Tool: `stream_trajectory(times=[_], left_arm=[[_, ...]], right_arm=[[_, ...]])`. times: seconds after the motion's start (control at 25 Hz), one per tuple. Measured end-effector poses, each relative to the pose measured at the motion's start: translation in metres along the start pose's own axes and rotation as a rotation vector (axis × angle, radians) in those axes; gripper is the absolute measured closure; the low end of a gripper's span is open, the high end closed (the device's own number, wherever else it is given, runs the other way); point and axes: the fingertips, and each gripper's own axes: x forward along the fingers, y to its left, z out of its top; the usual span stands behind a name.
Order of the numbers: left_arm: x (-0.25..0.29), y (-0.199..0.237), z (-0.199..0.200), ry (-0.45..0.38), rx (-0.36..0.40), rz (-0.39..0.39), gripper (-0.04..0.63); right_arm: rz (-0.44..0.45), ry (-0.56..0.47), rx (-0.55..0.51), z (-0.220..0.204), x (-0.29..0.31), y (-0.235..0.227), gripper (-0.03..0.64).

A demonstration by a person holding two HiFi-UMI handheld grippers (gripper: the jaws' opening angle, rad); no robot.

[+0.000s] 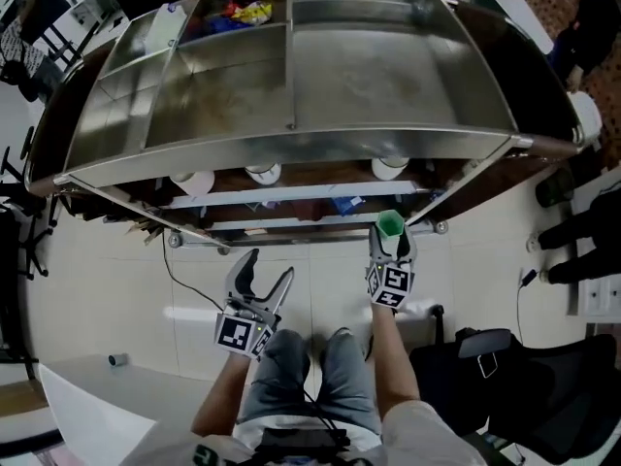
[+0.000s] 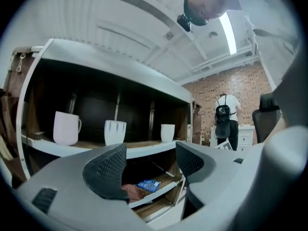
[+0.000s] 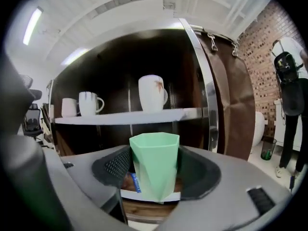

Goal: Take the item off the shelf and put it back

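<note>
"Where was the cup?"

"In my right gripper (image 3: 155, 177), jaws clamped on its sides. The green cup (image 3: 154, 158) stood upright, mouth up, just in front of the shelf unit. In the right gripper view its rim sat under the white shelf board (image 3: 125, 115), where three white mugs (image 3: 153, 93) stood. The shelf lay straight ahead and a little up, so I judged the right arm the one to return it."

"And the left?"

"My left gripper (image 2: 149, 160) hung further back, jaws spread, nothing between them. A blue packet (image 2: 148, 184) lay on the lower shelf. The steel top tray (image 1: 388, 76) held colourful packets (image 1: 238, 13) in its far-left compartment."
</note>
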Motion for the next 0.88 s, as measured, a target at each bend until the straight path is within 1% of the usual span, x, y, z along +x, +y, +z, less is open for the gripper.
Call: stream_trajectory(times=[0.2, 0.32, 0.36, 0.48, 0.6, 0.64, 0.68, 0.8, 0.88], left_arm=[[-0.027, -0.014, 0.099, -0.014, 0.011, -0.034, 0.296], [-0.046, -0.02, 0.164, -0.04, 0.005, -0.039, 0.296], [-0.054, -0.021, 0.18, -0.052, 0.01, -0.039, 0.296], [-0.085, -0.024, 0.221, -0.086, 0.009, -0.035, 0.296], [-0.113, -0.035, 0.263, -0.117, -0.026, -0.026, 0.296], [-0.12, -0.038, 0.274, -0.123, -0.037, -0.024, 0.296], [-0.126, -0.039, 0.28, -0.129, -0.03, -0.02, 0.296], [-0.144, -0.033, 0.281, -0.149, 0.033, -0.001, 0.296], [-0.152, -0.037, 0.288, -0.156, 0.025, 0.005, 0.296]], right_arm=[[0.031, -0.026, -0.007, 0.115, -0.09, 0.036, 0.293], [0.066, -0.069, 0.0, 0.183, -0.141, 0.06, 0.295], [0.078, -0.083, 0.002, 0.203, -0.158, 0.069, 0.295], [0.124, -0.11, 0.009, 0.25, -0.208, 0.097, 0.295], [0.179, -0.116, 0.022, 0.285, -0.252, 0.122, 0.295], [0.191, -0.118, 0.029, 0.296, -0.264, 0.129, 0.295], [0.2, -0.123, 0.036, 0.306, -0.274, 0.134, 0.295], [0.226, -0.161, 0.036, 0.328, -0.298, 0.148, 0.293], [0.247, -0.188, 0.026, 0.338, -0.306, 0.155, 0.293]])
